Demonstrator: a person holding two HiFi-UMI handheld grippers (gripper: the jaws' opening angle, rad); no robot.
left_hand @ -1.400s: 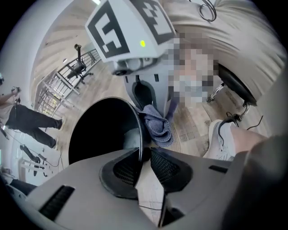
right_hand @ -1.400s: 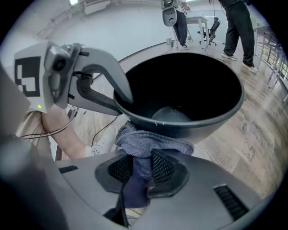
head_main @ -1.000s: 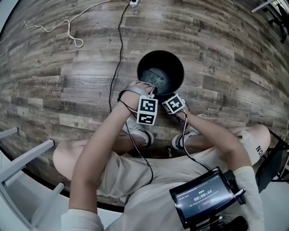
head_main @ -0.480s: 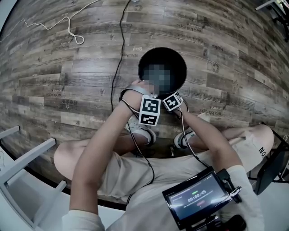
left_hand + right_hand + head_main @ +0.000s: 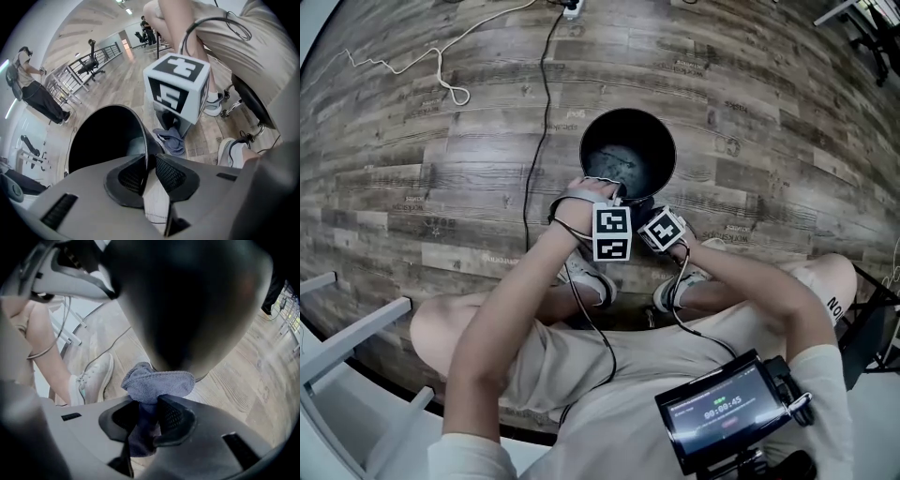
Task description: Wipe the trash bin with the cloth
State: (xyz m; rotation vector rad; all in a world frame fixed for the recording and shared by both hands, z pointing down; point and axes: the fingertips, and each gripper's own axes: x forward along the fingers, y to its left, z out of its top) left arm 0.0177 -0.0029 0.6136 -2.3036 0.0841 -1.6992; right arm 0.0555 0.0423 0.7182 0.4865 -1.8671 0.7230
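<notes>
- Floor point(image 5: 787, 122) at upper right lies open.
- Black cable point(image 5: 539, 122) crosses left of the trash bin point(image 5: 661, 141).
- Shoes point(image 5: 587, 274) crowd, seemingly closely, below it.

One trash bin point(image 5: 662, 155), one cloth point(image 5: 157, 383), two shoes point(image 5: 586, 274) point(image 5: 675, 289), and two hand-held grippers (left point(image 5: 149, 161), right point(image 5: 149, 411)).

A timer, seemingly 00:00:45, is being shown on the screen point(image 5: 727, 412); "NO" is being displayed on a trouser leg point(image 5: 825, 281).
</notes>
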